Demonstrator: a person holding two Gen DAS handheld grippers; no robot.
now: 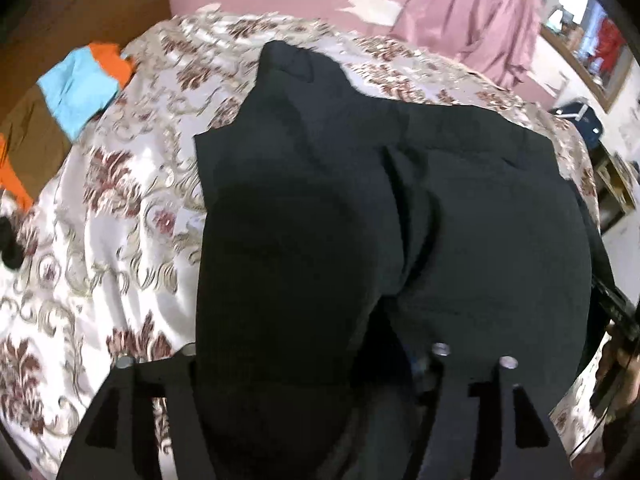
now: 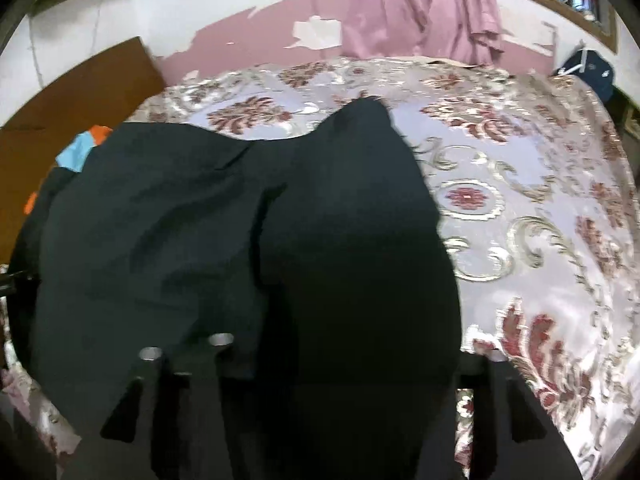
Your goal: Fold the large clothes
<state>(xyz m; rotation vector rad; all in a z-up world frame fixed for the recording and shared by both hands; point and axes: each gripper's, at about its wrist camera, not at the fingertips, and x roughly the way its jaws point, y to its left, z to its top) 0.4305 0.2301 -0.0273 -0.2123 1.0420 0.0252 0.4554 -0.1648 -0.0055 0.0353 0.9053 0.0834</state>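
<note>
A large black garment (image 1: 360, 200) lies spread over the floral bedspread (image 1: 120, 208). It also fills the middle of the right wrist view (image 2: 240, 232), with one end reaching toward the far edge of the bed. My left gripper (image 1: 312, 364) has black cloth draped between its two fingers, which stand wide apart. My right gripper (image 2: 340, 356) also has black cloth bunched between its wide-set fingers. The cloth hides the fingertips, so the grip itself does not show. The other gripper shows at the right edge of the left wrist view (image 1: 616, 312).
Blue and orange clothes (image 1: 80, 84) lie on a brown surface at the bed's left. A pink curtain (image 2: 420, 8) hangs at the far wall. A dark blue bag (image 2: 588, 68) sits at the far right. The bedspread (image 2: 520, 200) is bare to the right.
</note>
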